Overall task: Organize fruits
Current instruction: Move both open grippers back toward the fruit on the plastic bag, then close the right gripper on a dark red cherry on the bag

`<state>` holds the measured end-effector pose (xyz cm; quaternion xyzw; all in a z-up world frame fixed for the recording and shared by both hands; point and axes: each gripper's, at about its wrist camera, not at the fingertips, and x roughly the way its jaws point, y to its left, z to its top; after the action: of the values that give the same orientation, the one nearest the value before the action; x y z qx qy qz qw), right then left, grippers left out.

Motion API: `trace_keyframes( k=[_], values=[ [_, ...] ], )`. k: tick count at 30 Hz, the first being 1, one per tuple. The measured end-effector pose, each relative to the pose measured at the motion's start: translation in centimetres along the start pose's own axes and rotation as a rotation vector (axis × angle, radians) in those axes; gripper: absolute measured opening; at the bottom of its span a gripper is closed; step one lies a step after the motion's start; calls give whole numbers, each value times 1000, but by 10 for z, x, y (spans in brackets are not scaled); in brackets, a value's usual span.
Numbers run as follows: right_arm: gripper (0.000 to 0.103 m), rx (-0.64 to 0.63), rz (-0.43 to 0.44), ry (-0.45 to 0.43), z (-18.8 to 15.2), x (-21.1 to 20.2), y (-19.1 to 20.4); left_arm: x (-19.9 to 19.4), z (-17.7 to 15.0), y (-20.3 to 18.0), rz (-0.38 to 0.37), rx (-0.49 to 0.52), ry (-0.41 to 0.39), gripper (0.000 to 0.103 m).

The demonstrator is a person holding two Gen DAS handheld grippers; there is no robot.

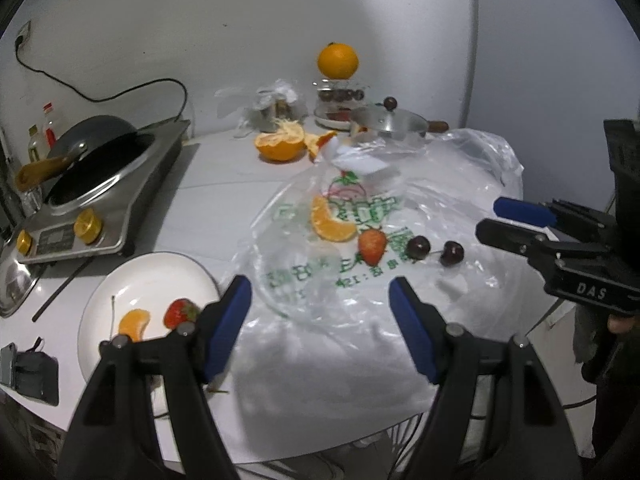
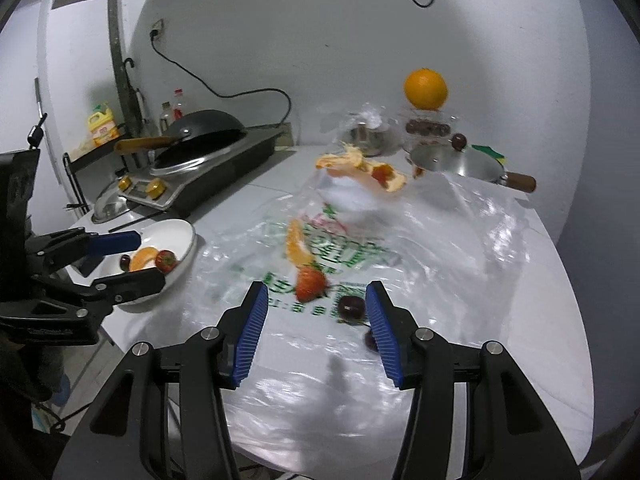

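A clear printed plastic bag [image 1: 460, 184] is spread on the white table. On it lie an orange segment [image 1: 330, 220], a strawberry [image 1: 372, 245] and two dark cherries [image 1: 418, 247] [image 1: 452, 253]. At the near left, a white plate [image 1: 152, 280] holds another orange segment [image 1: 135, 323] and a strawberry [image 1: 181, 313]. My left gripper [image 1: 320, 292] hangs open and empty beside the plate. My right gripper [image 2: 316, 292] is open over the bag. The strawberry [image 2: 310, 284] sits just past its tips, and one cherry [image 2: 351, 307] lies by the right finger. The second cherry is partly hidden behind that finger.
An induction cooker with a dark wok [image 1: 100, 148] stands at the left. At the back are a peeled orange half [image 1: 280, 144], a whole orange on a jar [image 1: 337, 60] and a lidded steel pot [image 1: 390, 120]. A phone [image 1: 8, 364] lies at the near-left table edge.
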<state>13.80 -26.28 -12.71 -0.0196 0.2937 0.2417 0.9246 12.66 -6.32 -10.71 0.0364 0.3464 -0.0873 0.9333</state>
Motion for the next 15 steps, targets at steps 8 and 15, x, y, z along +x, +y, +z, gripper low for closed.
trace_keyframes(
  k=[8,15],
  values=[
    [54,8,-9,50,-12,17,-20,20,3,-15,-10,21,31,73],
    [53,-1,-14,111,-21,40,-31,37,3,-23,-21,28,58,73]
  ],
)
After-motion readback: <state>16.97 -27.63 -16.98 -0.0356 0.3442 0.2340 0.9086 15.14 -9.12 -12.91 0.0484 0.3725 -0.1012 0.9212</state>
